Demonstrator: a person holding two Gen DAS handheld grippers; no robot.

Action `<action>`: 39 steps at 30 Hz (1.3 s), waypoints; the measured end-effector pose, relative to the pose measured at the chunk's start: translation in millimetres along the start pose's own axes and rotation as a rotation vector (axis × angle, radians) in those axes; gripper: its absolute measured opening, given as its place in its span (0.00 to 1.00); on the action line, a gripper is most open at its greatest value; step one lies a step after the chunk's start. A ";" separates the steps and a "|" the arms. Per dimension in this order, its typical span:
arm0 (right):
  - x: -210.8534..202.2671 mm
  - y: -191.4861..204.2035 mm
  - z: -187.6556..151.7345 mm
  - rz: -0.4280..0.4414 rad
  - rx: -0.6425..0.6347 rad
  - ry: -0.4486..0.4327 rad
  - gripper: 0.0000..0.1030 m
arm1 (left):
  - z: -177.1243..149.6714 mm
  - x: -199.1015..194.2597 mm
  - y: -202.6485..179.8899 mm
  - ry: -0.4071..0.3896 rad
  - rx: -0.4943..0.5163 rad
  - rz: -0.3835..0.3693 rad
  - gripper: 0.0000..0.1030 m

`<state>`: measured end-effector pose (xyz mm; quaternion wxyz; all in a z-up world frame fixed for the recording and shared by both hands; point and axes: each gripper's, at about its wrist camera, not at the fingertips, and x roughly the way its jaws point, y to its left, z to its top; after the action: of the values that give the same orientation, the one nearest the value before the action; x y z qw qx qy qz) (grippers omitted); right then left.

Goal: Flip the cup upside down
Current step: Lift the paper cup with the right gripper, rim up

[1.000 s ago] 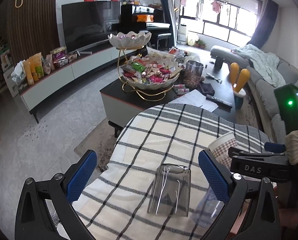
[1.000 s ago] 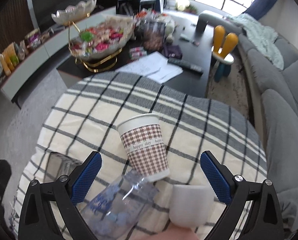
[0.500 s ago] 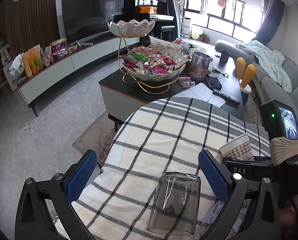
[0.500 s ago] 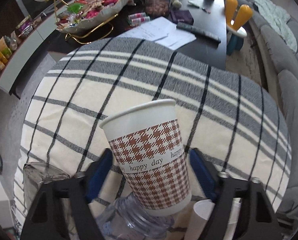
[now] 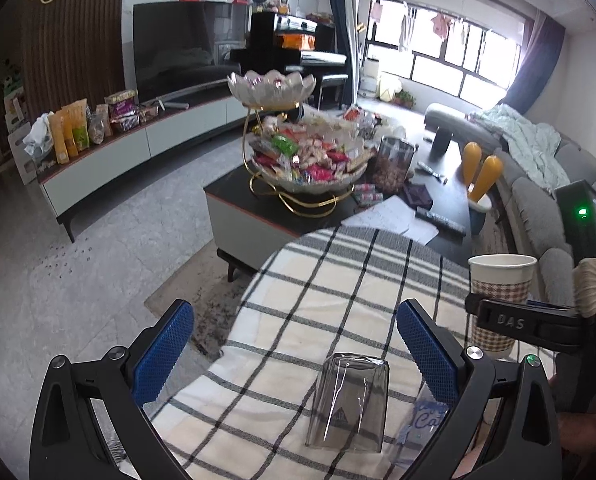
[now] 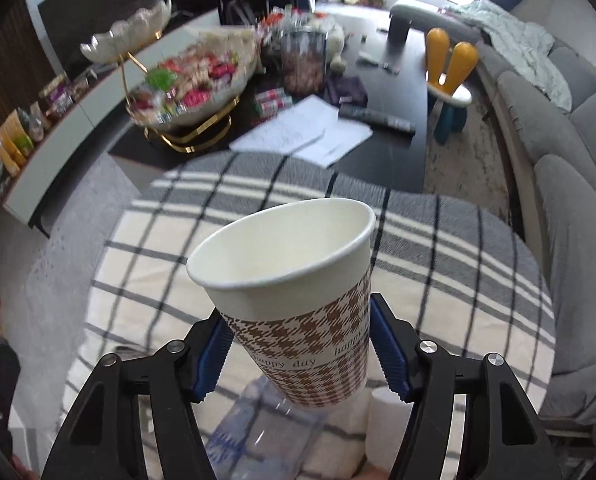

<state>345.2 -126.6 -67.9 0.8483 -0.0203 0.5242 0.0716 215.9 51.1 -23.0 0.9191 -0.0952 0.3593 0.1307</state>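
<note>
**Paper cup gripped and lifted, mouth up**

The paper cup [image 6: 298,304] sits between the 2 blue pads of the right gripper [image 6: 300,350], which are closed against its brown houndstooth band. It is held clear of the checked tablecloth [image 6: 438,280], mouth upward and tipped slightly. The right wrist view looks down into its white, empty interior and shows the words "happy day" on its side — details the other view lacks. The left wrist view shows the same cup from the side, near the right edge of the table, with the black gripper arm marked "DAS" crossing its lower half.

The left gripper [image 5: 294,352] is spread wide and holds nothing. Between its fingers, near the front edge of the table, an inverted clear glass [image 5: 348,402] stands on the cloth; only this view shows it plainly. A clear plastic bottle [image 6: 258,436] lies below the cup, and a white roll [image 6: 382,428] stands just beside it — whether they touch is unclear. Beyond the table's far edge is a dark coffee table [image 5: 238,196] carrying a 2-tier snack bowl [image 5: 306,160].
</note>
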 end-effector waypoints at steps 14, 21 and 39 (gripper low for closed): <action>-88.3 31.1 -91.4 0.176 0.174 0.034 0.63 | -16.0 -94.2 60.6 -0.086 0.020 -0.013 1.00; -69.7 49.3 -174.5 0.318 0.358 0.180 0.63 | -45.0 -121.6 96.8 -0.091 0.047 -0.025 1.00; 17.0 62.9 -211.5 0.328 0.546 0.330 0.65 | -71.6 -85.9 112.7 -0.051 0.073 -0.007 1.00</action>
<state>156.2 -85.8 -175.7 0.7035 0.2802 0.6503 0.0601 74.8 123.9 -25.0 0.9314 -0.0595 0.3398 0.1165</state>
